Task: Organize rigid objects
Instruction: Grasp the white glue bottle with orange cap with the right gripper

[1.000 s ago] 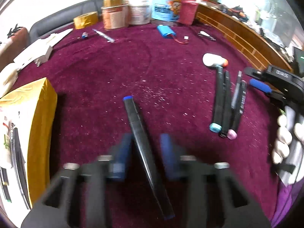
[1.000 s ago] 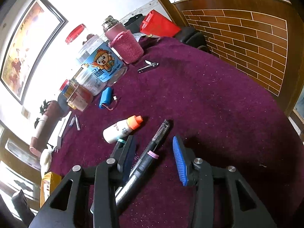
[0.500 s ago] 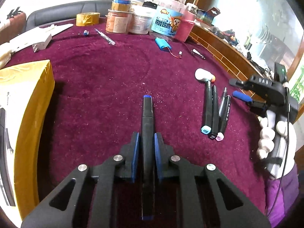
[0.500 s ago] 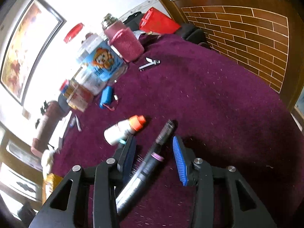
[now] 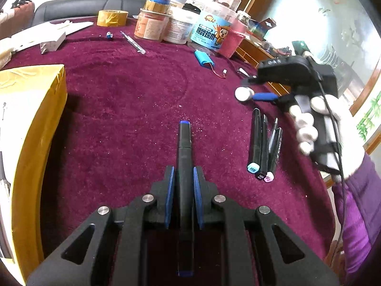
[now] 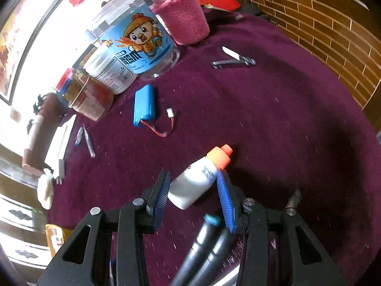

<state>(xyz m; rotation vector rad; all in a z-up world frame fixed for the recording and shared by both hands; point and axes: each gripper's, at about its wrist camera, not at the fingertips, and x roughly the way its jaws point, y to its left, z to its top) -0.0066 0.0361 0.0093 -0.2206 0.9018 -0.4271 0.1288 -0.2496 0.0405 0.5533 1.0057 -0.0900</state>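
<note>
Since 1 second ago the right gripper point(image 6: 193, 190) has swung away from the pink-banded pen it straddled and now frames the white glue bottle point(image 6: 196, 182), while the left gripper point(image 5: 182, 190) has squared up on its marker. Going left to right in the left wrist view: a yellow-wrapped box point(image 5: 35, 124) sits at the left edge of the maroon tablecloth point(image 5: 119, 109). At centre, the left gripper is clenched on a black marker with a blue tip point(image 5: 183, 147), both blue pads pressed to its barrel, the marker pointing away along the fingers. To the right lies a row of 4 pens and markers point(image 5: 262, 147), side by side and touching. Beyond them the gloved right hand point(image 5: 316, 128) carries its gripper over the bottle. At the back stand jars and a roll of tape point(image 5: 112, 17).

In the right wrist view, the right gripper's jaws stand apart with the orange-capped bottle lying between them; whether the pads touch it I cannot tell. A blue battery pack point(image 6: 144, 104) lies beyond on the left, nail clippers point(image 6: 234, 60) farther right.
</note>
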